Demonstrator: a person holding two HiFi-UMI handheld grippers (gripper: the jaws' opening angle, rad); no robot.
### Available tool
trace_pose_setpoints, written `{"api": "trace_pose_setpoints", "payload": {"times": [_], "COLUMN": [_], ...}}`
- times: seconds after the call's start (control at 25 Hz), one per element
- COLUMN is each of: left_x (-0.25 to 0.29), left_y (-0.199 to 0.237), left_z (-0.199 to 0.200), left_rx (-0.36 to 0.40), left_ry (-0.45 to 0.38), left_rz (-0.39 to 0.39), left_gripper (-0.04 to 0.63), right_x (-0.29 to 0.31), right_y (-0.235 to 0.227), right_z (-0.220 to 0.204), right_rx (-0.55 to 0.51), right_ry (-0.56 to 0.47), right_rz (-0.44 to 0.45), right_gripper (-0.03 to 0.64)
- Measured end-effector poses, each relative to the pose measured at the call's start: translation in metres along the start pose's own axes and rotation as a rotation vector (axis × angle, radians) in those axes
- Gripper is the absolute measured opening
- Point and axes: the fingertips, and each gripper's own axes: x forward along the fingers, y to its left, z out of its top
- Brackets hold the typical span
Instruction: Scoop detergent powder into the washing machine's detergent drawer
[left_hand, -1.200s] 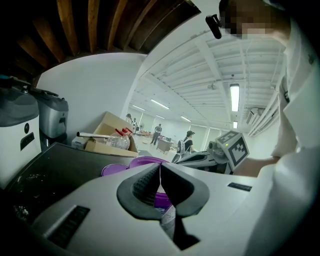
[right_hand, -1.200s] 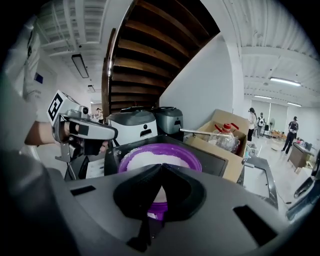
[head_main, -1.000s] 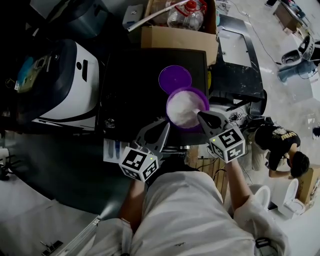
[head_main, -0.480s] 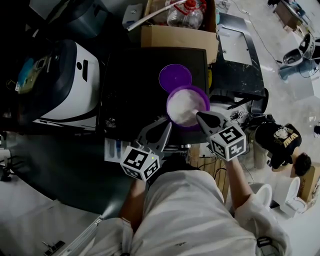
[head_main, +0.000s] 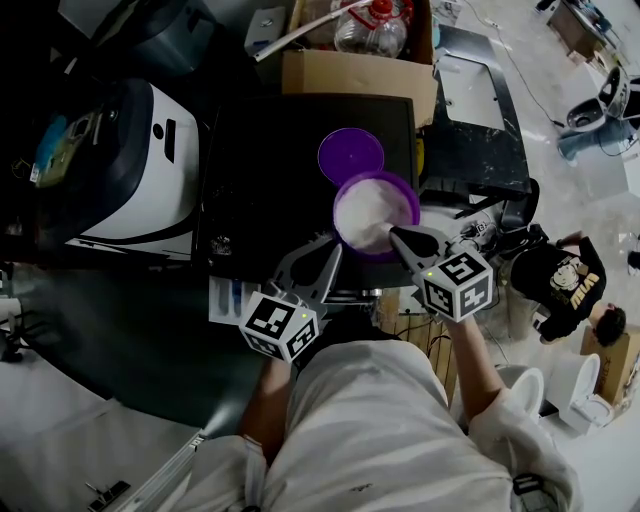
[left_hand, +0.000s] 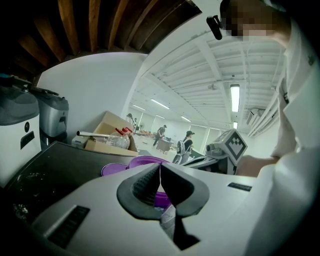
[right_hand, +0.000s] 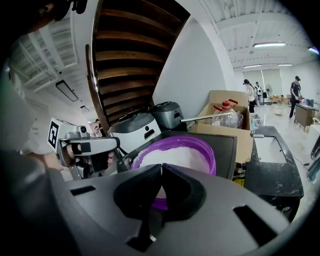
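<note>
The right gripper (head_main: 394, 234), jaws pressed together, is being held at the lower-right rim of the purple powder tub (head_main: 406, 196) mid-frame on the dark counter (head_main: 260, 180), while the left gripper (head_main: 332, 250), likewise closed, is being held just lower left of the tub.

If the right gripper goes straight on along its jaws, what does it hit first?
The purple tub, dead ahead of the shut right gripper, whose tip is at its near rim. Whether it strikes the rim or clears it into the white powder, I can't tell.
</note>
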Motion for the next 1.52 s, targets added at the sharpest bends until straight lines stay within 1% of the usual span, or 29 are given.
{"api": "trace_pose_setpoints", "payload": {"times": [0.4,0.6,1.0,1.16,1.32,1.52], "left_x": [0.003,0.002,0.004,0.004,0.003,0.003], "left_y": [-0.001,-0.001,-0.005,-0.004,-0.004,-0.006], "left_z": [-0.001,-0.001,-0.001,-0.002,-0.002,-0.003], "left_rx": [-0.001,-0.003,0.002,0.002,0.003,0.003], "left_ry": [0.003,0.004,0.004,0.004,0.003,0.003], "left_rz": [0.004,0.007,0.004,0.013,0.015,0.016], "left_gripper": [0.021,0.02,0.021,0.021,0.021,0.021], "right_x": [0.002,0.002,0.002,0.002,0.0,-0.004], "right_y": [0.007,0.013,0.028,0.03,0.026,0.013], "right_z": [-0.002,0.0,0.007,0.008,0.009,0.011], "right_rx": [0.074,0.121,0.144,0.18,0.218,0.33], "right_ry": [-0.009,-0.028,-0.06,-0.082,-0.104,-0.161], "right_rz": [0.053,0.093,0.175,0.211,0.21,0.189], "right_gripper": [0.008,0.008,0.008,0.008,0.008,0.008]}}
